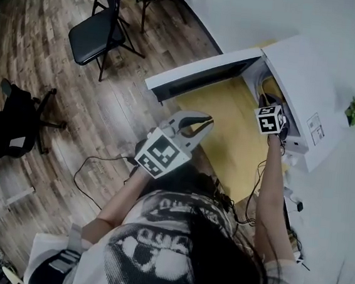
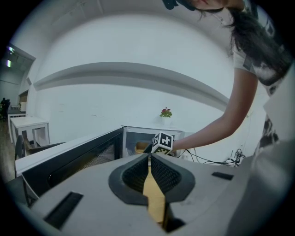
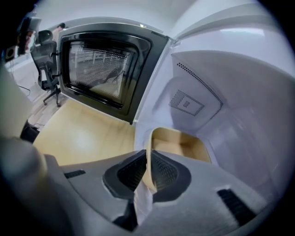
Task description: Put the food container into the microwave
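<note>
Now the step in hand looks like the placing itself. The right hand-held gripper reaches down into the open microwave, and its jaws are clamped on the near wall of the food container. The thin beige rim stands upright between the two ribbed pads. The rest of the container lies just ahead of this hand-held gripper and slightly to its right, inside the white cavity. Whether its base already rests on the cavity floor I cannot tell. The microwave door stands swung open up and to the left of the jaws, with the yellow counter below it.

The left hand-held gripper hangs back from the opening over the counter. Its jaws are together with nothing between them, and the right arm and the cavity lie ahead of it.

By my judgement the task is nearly done. The next move calls for settling the container flat on the cavity floor, then parting the jaws and drawing the right hand-held gripper straight back without catching the rim. The door, if it is to be closed, would fall to the idle left one.
</note>
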A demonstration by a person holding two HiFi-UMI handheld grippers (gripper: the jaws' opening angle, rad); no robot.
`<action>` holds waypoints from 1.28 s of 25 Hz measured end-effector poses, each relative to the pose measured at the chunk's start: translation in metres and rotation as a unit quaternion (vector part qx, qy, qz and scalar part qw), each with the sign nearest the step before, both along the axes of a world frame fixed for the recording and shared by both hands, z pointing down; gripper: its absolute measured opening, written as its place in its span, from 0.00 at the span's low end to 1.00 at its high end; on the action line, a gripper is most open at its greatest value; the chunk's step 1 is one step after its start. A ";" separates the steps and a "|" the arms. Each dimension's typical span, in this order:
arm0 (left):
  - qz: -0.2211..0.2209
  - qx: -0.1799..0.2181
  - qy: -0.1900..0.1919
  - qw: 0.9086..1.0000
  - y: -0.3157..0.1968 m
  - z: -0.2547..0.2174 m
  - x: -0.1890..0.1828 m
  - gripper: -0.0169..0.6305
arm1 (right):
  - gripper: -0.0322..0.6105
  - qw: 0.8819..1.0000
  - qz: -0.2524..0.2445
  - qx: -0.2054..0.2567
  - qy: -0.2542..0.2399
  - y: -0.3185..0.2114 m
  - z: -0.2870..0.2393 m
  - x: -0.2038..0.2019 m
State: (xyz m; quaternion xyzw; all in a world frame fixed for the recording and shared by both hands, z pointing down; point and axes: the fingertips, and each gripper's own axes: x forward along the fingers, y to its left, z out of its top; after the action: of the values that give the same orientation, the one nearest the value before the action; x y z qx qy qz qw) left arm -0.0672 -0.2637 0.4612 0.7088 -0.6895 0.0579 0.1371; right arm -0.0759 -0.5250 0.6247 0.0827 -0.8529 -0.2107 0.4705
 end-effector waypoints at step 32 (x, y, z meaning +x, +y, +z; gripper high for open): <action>-0.001 -0.033 -0.019 0.999 0.011 0.013 0.037 0.05 | 0.21 0.969 -0.027 -0.163 -0.182 0.170 -0.055 0.066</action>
State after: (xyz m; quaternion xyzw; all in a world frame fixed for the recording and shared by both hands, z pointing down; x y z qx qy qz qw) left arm -0.0299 -0.2529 0.4737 0.7022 -0.6901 0.0940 0.1477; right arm -0.0094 -0.3553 0.5695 0.0193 -0.9489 -0.0630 0.3087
